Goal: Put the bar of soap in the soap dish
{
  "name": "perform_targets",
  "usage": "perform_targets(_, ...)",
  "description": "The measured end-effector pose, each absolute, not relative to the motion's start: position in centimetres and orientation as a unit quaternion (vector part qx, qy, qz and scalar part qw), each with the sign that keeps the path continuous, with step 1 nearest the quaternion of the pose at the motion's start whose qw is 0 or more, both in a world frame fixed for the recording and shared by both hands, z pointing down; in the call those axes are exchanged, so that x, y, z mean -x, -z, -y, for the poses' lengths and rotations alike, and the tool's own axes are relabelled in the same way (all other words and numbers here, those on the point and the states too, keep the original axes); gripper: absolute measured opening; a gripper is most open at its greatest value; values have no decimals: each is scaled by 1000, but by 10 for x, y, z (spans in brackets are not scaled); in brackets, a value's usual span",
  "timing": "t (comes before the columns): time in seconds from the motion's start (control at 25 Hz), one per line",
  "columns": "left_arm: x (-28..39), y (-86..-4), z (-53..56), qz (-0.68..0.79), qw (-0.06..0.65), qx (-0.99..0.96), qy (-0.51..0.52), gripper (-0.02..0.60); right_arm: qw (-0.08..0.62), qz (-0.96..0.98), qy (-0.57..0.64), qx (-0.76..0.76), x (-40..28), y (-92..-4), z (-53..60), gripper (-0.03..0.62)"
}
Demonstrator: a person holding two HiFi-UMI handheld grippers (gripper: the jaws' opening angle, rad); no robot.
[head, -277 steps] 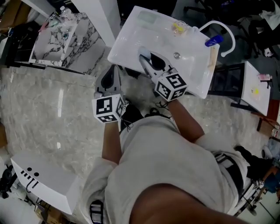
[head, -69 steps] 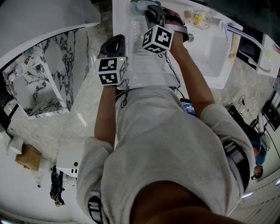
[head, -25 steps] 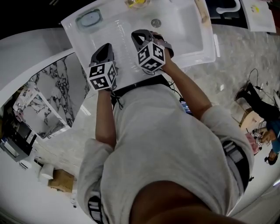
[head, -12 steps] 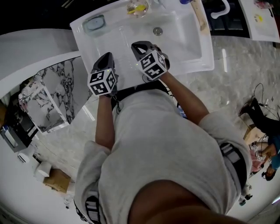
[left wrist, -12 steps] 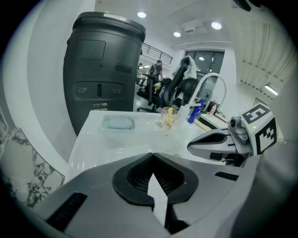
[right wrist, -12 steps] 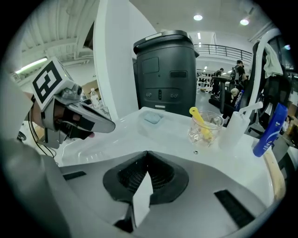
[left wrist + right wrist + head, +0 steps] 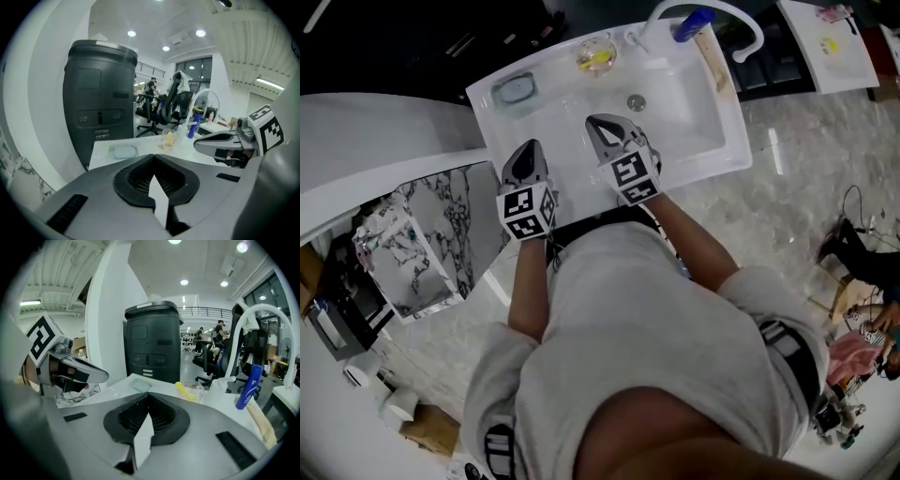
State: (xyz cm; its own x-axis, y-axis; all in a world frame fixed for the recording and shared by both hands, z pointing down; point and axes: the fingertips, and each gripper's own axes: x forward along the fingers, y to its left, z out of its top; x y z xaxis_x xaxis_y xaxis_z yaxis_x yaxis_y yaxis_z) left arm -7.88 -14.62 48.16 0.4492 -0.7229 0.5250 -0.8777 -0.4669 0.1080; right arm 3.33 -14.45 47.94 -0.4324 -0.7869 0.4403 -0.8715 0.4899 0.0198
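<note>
"Reading the room for me?" the desk asks.
"White sink (image 7: 694,122) on a marble floor (image 7: 825,187), dark cabinet (image 7: 98,98) behind it. Bar of soap (image 7: 517,89) lies in the soap dish (image 7: 498,91) at the sink's far left corner; a clear cup (image 7: 596,56) holds something yellow."
"Jaws?"
"Left gripper (image 7: 528,157) and right gripper (image 7: 602,127) both closed, empty, over the sink. Since a second ago the faucet (image 7: 757,37) and blue bottle (image 7: 692,23) came into view; soap unmoved."
</note>
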Motion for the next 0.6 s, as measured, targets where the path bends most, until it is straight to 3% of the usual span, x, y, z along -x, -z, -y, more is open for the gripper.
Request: perform_targets(0.6,120,-332,163,469,95,-875,-71,18,85,806,-6,-586,0,-322,147,0)
